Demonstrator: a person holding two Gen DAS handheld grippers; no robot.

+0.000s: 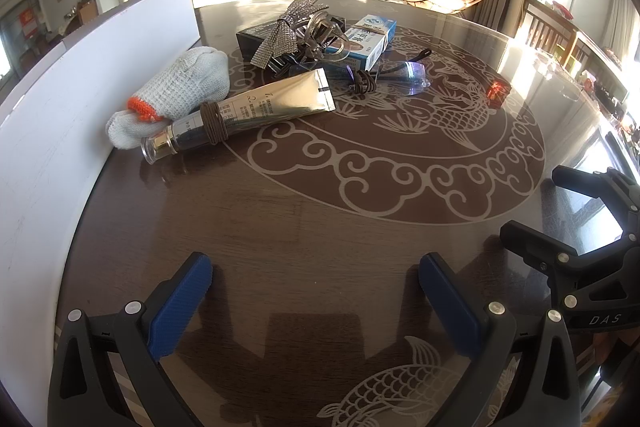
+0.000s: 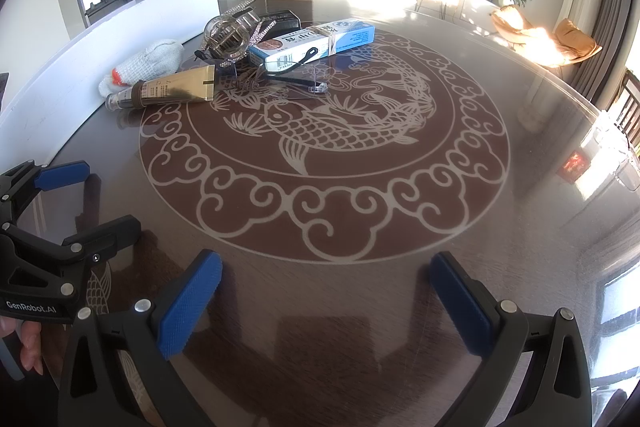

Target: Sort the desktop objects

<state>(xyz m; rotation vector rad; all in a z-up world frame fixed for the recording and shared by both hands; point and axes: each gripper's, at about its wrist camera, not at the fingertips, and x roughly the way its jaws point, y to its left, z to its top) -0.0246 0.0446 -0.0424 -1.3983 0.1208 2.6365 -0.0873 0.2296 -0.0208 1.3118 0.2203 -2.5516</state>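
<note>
A pile of objects lies at the far side of the round table: a gold tube (image 1: 256, 111) (image 2: 168, 91) wound with a brown band, a white knit glove (image 1: 176, 91) (image 2: 148, 65), clear glasses (image 1: 404, 75) (image 2: 296, 81), a blue box (image 1: 366, 41) (image 2: 316, 41), a black box (image 1: 256, 35) (image 2: 280, 17), a rhinestone bow (image 1: 284, 31) and a clear hair clip (image 1: 326, 39) (image 2: 230, 37). My left gripper (image 1: 316, 291) is open and empty over the near table. My right gripper (image 2: 326, 293) is open and empty, also near the front.
A white board (image 1: 80, 87) (image 2: 132, 27) stands upright along the left of the table. The dark glass table (image 1: 320, 219) has a carp pattern. The right gripper shows at the left view's right edge (image 1: 568, 223); the left gripper shows at the right view's left edge (image 2: 72, 203).
</note>
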